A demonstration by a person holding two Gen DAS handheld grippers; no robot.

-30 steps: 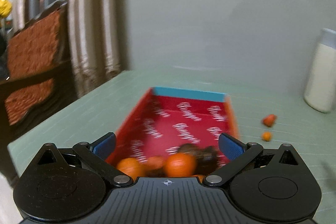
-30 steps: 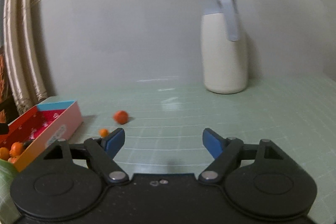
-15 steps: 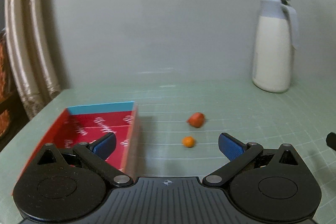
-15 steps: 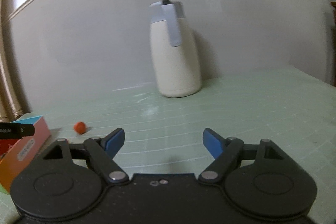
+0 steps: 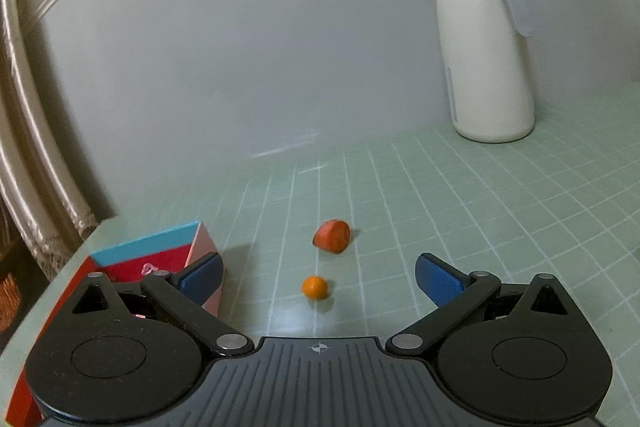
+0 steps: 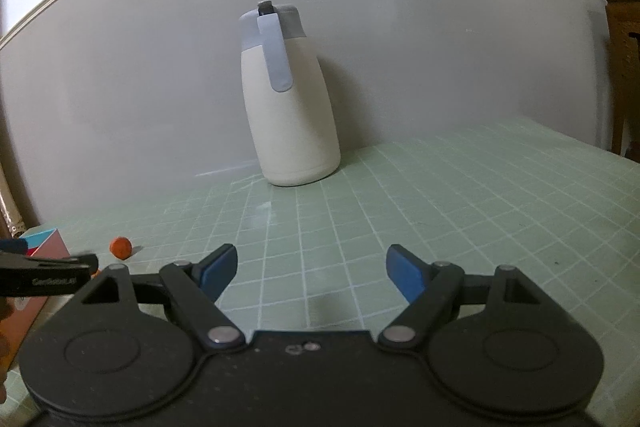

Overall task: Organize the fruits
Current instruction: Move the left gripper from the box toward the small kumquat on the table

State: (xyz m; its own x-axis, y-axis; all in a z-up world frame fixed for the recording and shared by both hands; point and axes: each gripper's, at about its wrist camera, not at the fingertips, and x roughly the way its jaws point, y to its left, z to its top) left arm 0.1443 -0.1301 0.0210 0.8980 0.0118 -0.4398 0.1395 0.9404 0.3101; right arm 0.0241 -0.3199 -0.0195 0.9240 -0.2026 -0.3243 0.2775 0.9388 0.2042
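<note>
In the left wrist view my left gripper [image 5: 318,277] is open and empty, low over the green mat. A small round orange fruit [image 5: 314,287] lies on the mat between its fingertips, a little ahead. A larger red-orange fruit [image 5: 331,235] lies just beyond it. The red box [image 5: 160,259] with a blue end stands at the left, partly behind the left finger. In the right wrist view my right gripper [image 6: 310,269] is open and empty. The red-orange fruit [image 6: 120,247] and a corner of the box [image 6: 44,241] show at far left.
A tall white jug with a grey-blue lid and handle [image 5: 486,51] stands by the back wall; it also shows in the right wrist view [image 6: 288,103]. The green gridded mat [image 6: 440,211] covers the table. A curtain [image 5: 24,147] hangs at the left. Wooden furniture [image 6: 624,67] stands at the right.
My left gripper has swung right, away from over the box with its fruits, and now faces the two loose fruits. My right gripper has turned right toward the jug. Both stayed open.
</note>
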